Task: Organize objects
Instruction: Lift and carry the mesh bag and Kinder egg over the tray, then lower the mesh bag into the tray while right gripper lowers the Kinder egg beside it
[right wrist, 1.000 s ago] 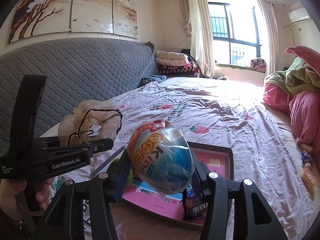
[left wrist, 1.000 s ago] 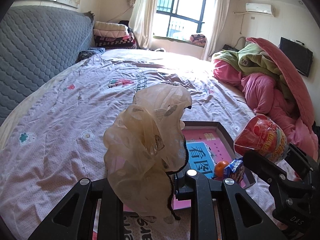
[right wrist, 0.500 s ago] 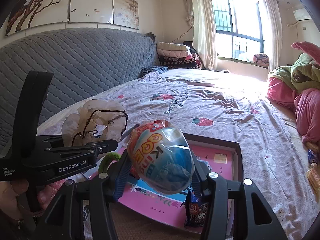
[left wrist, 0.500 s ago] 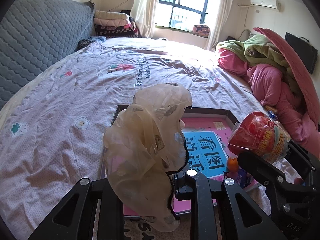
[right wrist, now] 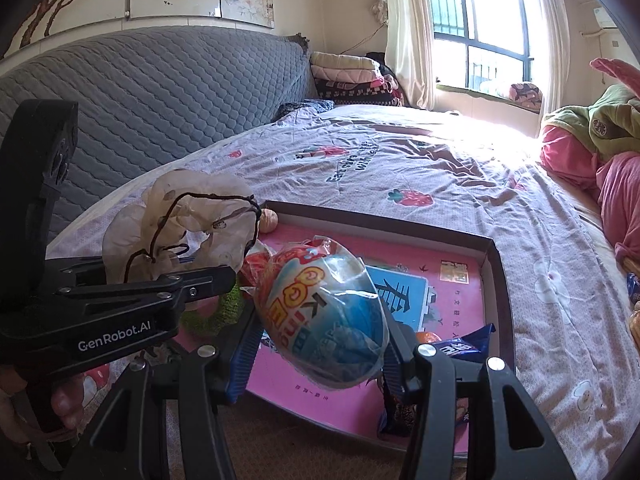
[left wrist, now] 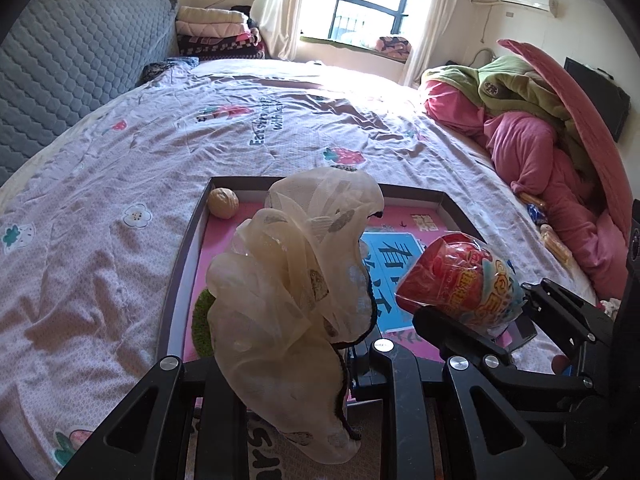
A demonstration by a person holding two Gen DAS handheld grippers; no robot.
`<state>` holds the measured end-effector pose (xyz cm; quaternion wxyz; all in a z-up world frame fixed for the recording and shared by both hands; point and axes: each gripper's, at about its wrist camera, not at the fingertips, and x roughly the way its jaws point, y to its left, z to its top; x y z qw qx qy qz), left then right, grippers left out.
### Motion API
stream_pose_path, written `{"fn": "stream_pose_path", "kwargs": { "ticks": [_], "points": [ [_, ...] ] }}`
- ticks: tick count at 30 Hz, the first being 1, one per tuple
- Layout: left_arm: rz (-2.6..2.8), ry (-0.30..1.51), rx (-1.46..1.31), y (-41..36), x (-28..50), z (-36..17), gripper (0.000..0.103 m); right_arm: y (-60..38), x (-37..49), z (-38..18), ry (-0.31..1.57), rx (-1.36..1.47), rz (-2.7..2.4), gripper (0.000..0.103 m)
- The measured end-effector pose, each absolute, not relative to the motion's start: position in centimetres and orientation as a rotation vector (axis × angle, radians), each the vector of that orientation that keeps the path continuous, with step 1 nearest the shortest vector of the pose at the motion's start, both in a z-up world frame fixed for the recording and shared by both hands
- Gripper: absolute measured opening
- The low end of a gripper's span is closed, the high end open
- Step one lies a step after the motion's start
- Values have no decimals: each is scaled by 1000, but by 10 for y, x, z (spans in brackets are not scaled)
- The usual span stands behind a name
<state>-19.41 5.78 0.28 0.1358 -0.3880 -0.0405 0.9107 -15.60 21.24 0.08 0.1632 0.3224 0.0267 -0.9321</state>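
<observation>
My left gripper [left wrist: 308, 364] is shut on a beige sheer scrunchie with a dark trim [left wrist: 296, 280], held above the near left part of a dark-rimmed tray [left wrist: 184, 264] with a pink floor. My right gripper [right wrist: 320, 360] is shut on an egg-shaped toy in red and blue wrap [right wrist: 324, 316], over the tray's near middle. In the right wrist view the left gripper [right wrist: 192, 280] and the scrunchie [right wrist: 188, 216] sit to the left. In the tray lie a walnut [left wrist: 223, 202], a green fuzzy item [left wrist: 202, 316], a small orange [right wrist: 428, 336] and a blue snack packet [right wrist: 460, 346].
The tray lies on a bed with a lilac printed sheet [left wrist: 120, 184]. A grey quilted headboard [left wrist: 60, 80] runs along the left. Pink and green bedding [left wrist: 540, 140] is heaped at the right, with small wrapped snacks [left wrist: 554, 240] beside it. Folded blankets [left wrist: 216, 36] are stacked at the far end.
Both grippers have sunk toward the tray and tilted down, each still holding its object. More of the tray shows now, including the walnut and the green item.
</observation>
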Motion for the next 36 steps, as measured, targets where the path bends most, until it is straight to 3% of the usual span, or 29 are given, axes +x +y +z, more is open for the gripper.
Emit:
{"fn": "stream_pose_path", "kwargs": {
  "ticks": [36],
  "points": [
    [2624,-100,-1220,51,-191,-24,25,193,-168,-18,279,976,-2594,54]
  ]
}}
